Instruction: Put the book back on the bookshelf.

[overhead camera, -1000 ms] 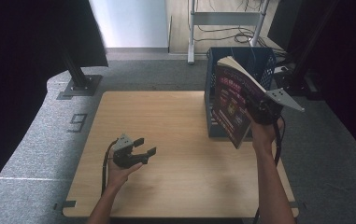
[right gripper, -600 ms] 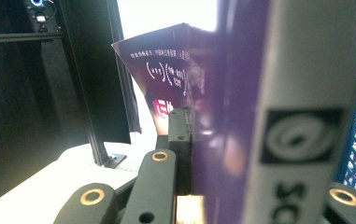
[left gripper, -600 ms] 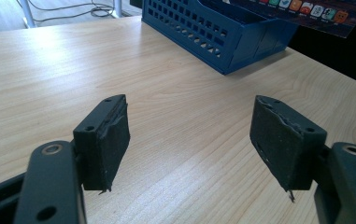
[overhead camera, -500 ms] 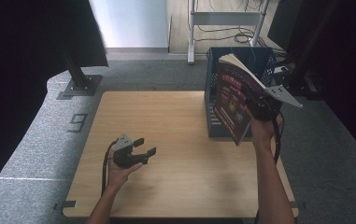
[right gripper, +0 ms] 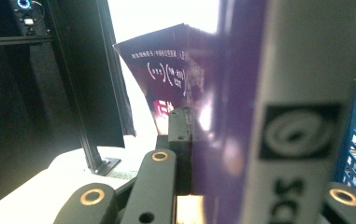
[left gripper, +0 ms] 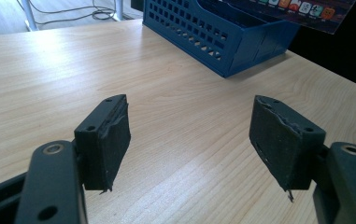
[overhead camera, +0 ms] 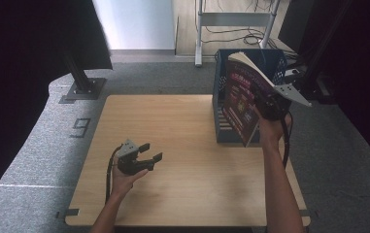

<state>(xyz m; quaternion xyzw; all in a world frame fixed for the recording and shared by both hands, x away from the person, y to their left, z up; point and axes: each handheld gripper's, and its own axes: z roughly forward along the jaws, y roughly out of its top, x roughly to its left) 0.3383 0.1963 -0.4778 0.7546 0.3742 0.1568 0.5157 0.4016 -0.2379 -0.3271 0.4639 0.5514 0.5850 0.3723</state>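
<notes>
A purple paperback book (overhead camera: 242, 99) is held up on edge over the right side of the table, in front of a blue slotted crate (overhead camera: 221, 104). My right gripper (overhead camera: 268, 108) is shut on the book; in the right gripper view its left jaw presses against the purple cover (right gripper: 222, 121) and the white spine (right gripper: 302, 112) stands close to the lens. My left gripper (overhead camera: 149, 151) rests low over the wooden table (overhead camera: 182, 145) at the front left, jaws open and bare. In the left gripper view, the left gripper (left gripper: 189, 140) spans bare wood, with the crate (left gripper: 222, 32) beyond.
The crate stands at the table's far right edge with its open top up. A black stand base (overhead camera: 83, 87) sits on the grey carpet beyond the table's far left corner. A metal rack with cables (overhead camera: 236, 19) stands behind the crate.
The book and my right gripper have shifted only slightly. My left gripper has stayed where it was.
</notes>
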